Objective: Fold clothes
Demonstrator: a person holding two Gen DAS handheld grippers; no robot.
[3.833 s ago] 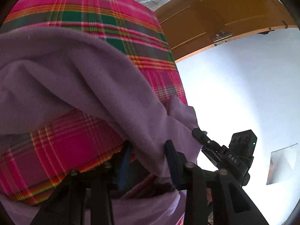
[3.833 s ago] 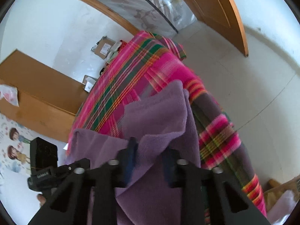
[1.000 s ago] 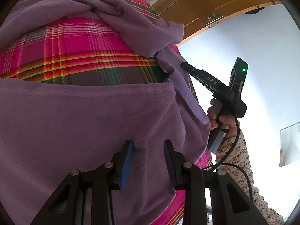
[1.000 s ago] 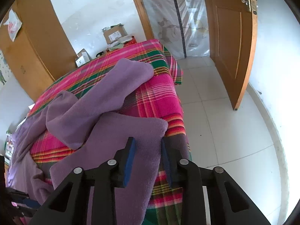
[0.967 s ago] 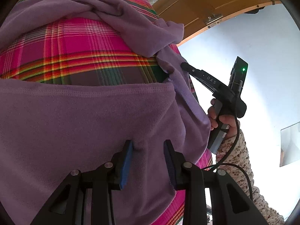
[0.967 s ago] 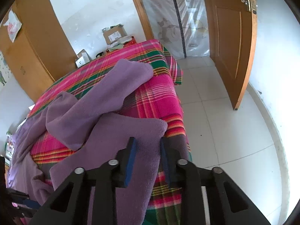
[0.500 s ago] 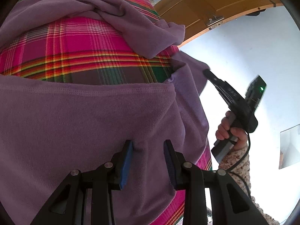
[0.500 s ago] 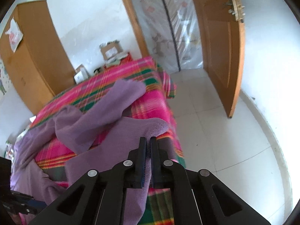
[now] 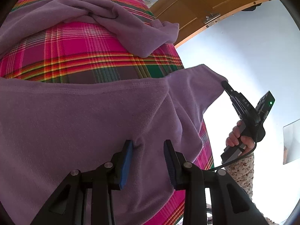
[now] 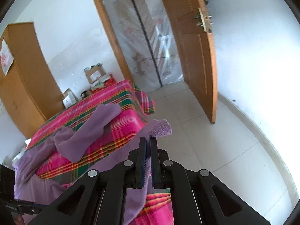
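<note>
A purple fleece garment [image 9: 84,112] lies spread over the bed's pink plaid cover [image 9: 75,56]. One sleeve [image 10: 105,116] trails across the bed. My left gripper [image 9: 148,147] hovers open over the garment's near part, and fleece shows between its blue pads [image 9: 127,155]. My right gripper [image 10: 148,142] is shut on the garment's corner [image 10: 161,129] and holds it raised off the bed's edge. In the left wrist view the right gripper [image 9: 226,85] pinches that corner [image 9: 202,82], and a hand [image 9: 238,136] grips its handle.
A wooden door [image 10: 196,56] stands open on the right beside a doorway hung with plastic sheeting [image 10: 148,37]. A wooden wardrobe [image 10: 24,78] stands on the left. Cardboard boxes [image 10: 93,73] sit beyond the bed. Pale floor tiles [image 10: 215,150] lie right of the bed.
My right gripper has shut on the garment's corner and lifted it out past the bed's edge. The left gripper stays open in the same place.
</note>
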